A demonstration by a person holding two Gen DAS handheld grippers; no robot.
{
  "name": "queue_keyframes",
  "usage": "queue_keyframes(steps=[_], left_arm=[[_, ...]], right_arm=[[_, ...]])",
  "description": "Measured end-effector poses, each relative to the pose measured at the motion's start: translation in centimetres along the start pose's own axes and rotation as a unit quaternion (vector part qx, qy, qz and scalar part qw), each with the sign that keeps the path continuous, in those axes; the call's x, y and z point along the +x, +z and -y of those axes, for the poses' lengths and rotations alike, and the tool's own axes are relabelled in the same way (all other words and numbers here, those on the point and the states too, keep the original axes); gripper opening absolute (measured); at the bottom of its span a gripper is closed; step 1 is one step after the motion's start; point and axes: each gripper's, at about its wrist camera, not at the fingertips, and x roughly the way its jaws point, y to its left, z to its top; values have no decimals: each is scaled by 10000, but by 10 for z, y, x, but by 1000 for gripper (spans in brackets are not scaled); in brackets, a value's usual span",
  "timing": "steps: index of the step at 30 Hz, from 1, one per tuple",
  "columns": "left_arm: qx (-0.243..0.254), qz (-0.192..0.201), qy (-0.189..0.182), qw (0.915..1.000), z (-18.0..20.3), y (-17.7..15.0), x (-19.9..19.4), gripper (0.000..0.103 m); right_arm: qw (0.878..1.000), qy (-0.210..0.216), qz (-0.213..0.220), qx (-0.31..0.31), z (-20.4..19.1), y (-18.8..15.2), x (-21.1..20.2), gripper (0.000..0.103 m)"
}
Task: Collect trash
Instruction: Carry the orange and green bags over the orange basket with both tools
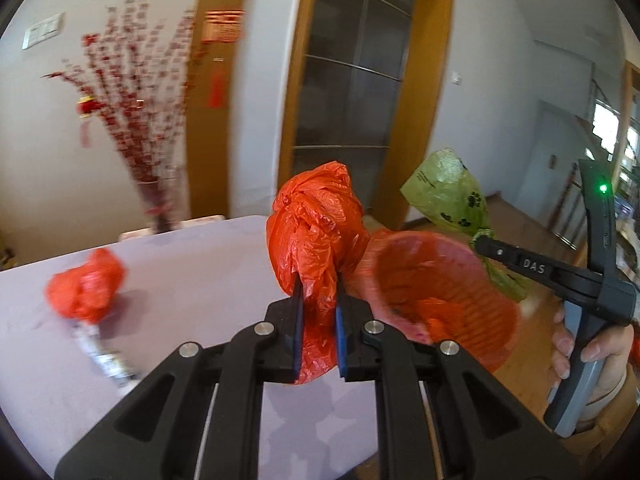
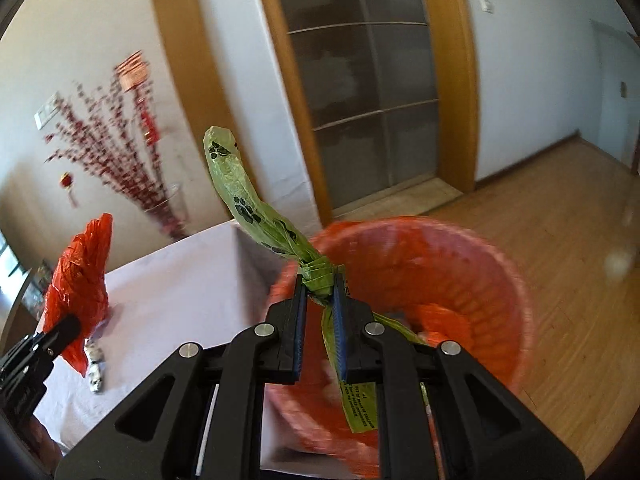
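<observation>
My left gripper is shut on a crumpled red plastic bag and holds it above the table's right side; it also shows in the right wrist view. My right gripper is shut on the knot of a green paw-print bag and holds it over the red bin. In the left wrist view the green bag and right gripper hang above the bin. Another red bag lies on the table.
The lilac table carries a crumpled silver wrapper and a glass vase of red branches at its far edge. The bin stands on wooden floor by the table's right edge. A glass door is behind.
</observation>
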Motion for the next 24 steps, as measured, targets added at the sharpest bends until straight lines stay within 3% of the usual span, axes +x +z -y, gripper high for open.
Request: queue_keyframes(steps=[11, 21, 24], left_arm=[[267, -163, -564, 9979, 60, 4, 44, 14], [442, -324, -926, 9942, 96, 6, 81, 14], [440, -377, -1008, 9932, 101, 7, 92, 19]], right_arm=[[9990, -278, 127, 337, 41, 10, -6, 13], [9969, -227, 138, 742, 71, 16, 0, 13], [9965, -182, 113, 806, 78, 17, 3, 17]])
